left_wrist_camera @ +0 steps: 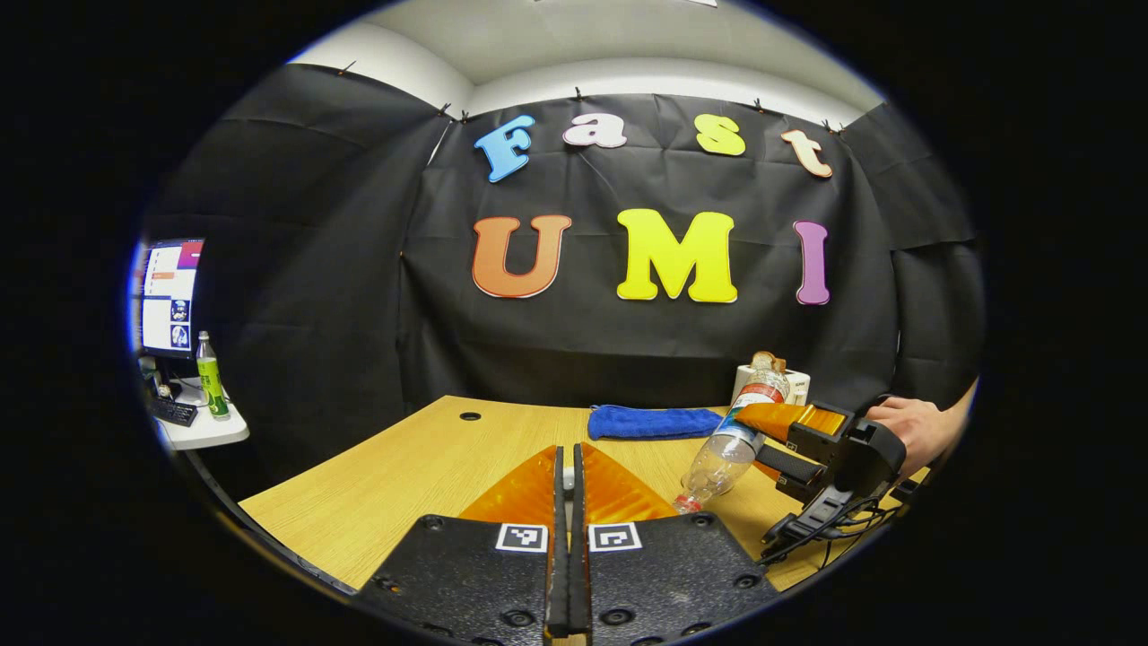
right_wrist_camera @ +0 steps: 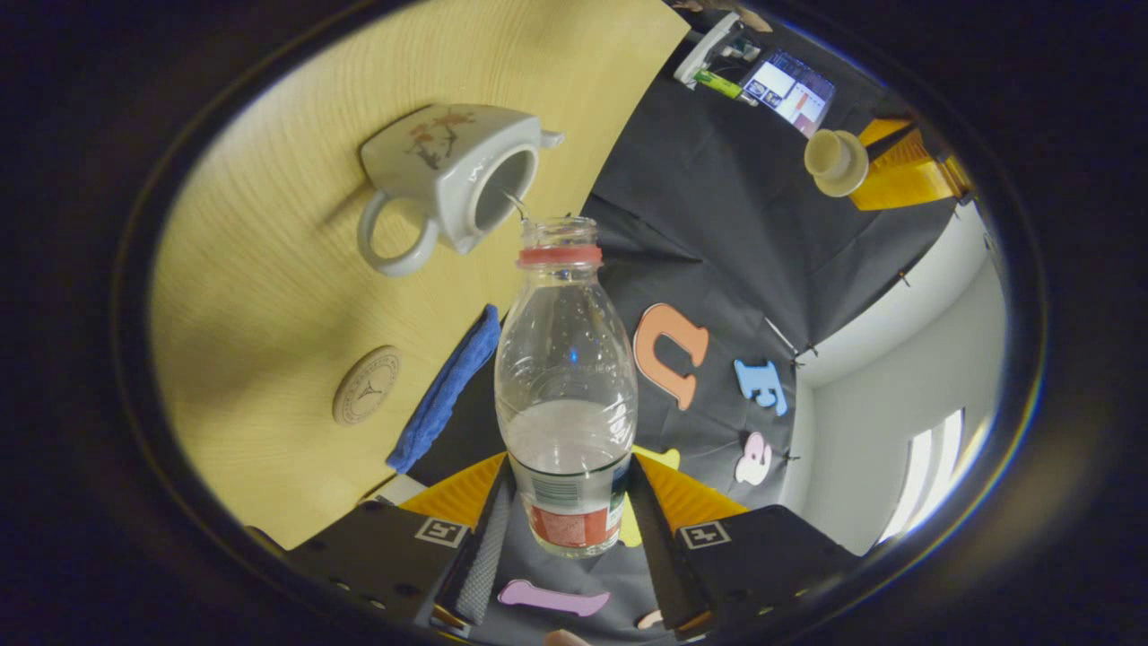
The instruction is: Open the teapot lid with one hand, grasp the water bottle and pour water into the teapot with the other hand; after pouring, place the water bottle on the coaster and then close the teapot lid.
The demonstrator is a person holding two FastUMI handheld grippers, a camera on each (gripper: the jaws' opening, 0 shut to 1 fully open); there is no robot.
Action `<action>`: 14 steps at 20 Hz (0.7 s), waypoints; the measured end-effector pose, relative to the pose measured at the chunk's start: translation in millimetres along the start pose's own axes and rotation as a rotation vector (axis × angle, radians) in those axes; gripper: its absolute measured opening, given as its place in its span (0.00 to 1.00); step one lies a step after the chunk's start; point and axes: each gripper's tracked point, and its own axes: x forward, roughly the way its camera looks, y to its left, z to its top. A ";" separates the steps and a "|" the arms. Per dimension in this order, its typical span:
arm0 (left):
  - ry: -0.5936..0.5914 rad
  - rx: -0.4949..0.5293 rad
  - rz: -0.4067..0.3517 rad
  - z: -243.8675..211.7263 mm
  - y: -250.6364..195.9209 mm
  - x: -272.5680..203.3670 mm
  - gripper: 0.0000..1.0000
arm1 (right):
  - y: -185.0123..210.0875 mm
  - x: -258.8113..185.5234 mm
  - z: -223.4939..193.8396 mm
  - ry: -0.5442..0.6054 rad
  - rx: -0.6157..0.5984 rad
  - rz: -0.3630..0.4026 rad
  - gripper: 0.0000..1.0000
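In the right gripper view my right gripper [right_wrist_camera: 571, 471] is shut on the clear water bottle [right_wrist_camera: 565, 377], cap off and tipped mouth-first toward the white teapot [right_wrist_camera: 448, 170]. A thin stream runs from the bottle's mouth into the teapot's uncovered opening. The round coaster [right_wrist_camera: 366, 386] lies on the table beside the teapot. Off to the side, my left gripper [right_wrist_camera: 856, 166] holds the teapot lid [right_wrist_camera: 834, 161] in the air. The left gripper view shows my left gripper [left_wrist_camera: 567, 458] shut, with the tilted water bottle [left_wrist_camera: 731, 440] in the right gripper [left_wrist_camera: 758, 440] to its right.
A folded blue cloth [left_wrist_camera: 650, 422] lies at the back of the wooden table [left_wrist_camera: 404, 467], with a white box [left_wrist_camera: 796, 381] behind the bottle. A hand [left_wrist_camera: 915, 431] holds the right gripper. A side shelf [left_wrist_camera: 202, 431] at the left carries a monitor and a green bottle.
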 end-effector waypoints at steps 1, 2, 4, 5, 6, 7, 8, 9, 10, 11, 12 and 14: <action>-0.001 -0.001 0.000 0.7 -0.3 -0.4 0.03 | -0.6 -1.3 1.6 -0.003 -0.003 -0.002 0.71; -0.002 0.000 0.001 0.8 0.5 -0.4 0.02 | -1.7 1.2 1.0 -0.004 -0.008 -0.004 0.70; -0.004 -0.001 0.003 1.1 1.2 -1.5 0.02 | -1.1 1.9 1.3 -0.004 -0.011 0.000 0.70; -0.004 -0.004 0.004 1.4 1.6 -1.6 0.02 | -1.0 1.5 0.9 -0.004 -0.011 0.002 0.70; -0.004 -0.008 0.005 2.1 3.1 -2.0 0.03 | -0.5 2.3 1.4 -0.005 -0.012 0.005 0.70; -0.008 -0.011 0.004 3.3 3.1 -2.7 0.02 | 0.0 2.2 1.8 -0.006 -0.010 0.007 0.70; -0.010 -0.016 0.004 3.6 3.6 -2.0 0.02 | 0.6 2.6 1.2 -0.004 -0.001 0.009 0.70; -0.012 -0.018 0.003 3.6 4.0 -1.4 0.02 | 2.4 2.7 0.4 -0.003 0.012 0.017 0.70; -0.010 -0.018 0.003 3.2 3.1 -1.6 0.02 | 4.9 2.8 0.3 0.001 0.033 0.030 0.72; -0.009 -0.017 0.003 2.4 3.2 -1.7 0.02 | 8.8 3.2 0.0 0.006 0.061 0.049 0.70; -0.007 -0.015 0.003 1.5 2.9 -1.4 0.03 | 13.4 1.7 -0.4 0.012 0.087 0.069 0.72; -0.006 -0.013 0.001 1.8 1.8 -1.3 0.03 | 25.6 -0.2 -1.4 0.024 0.154 0.118 0.72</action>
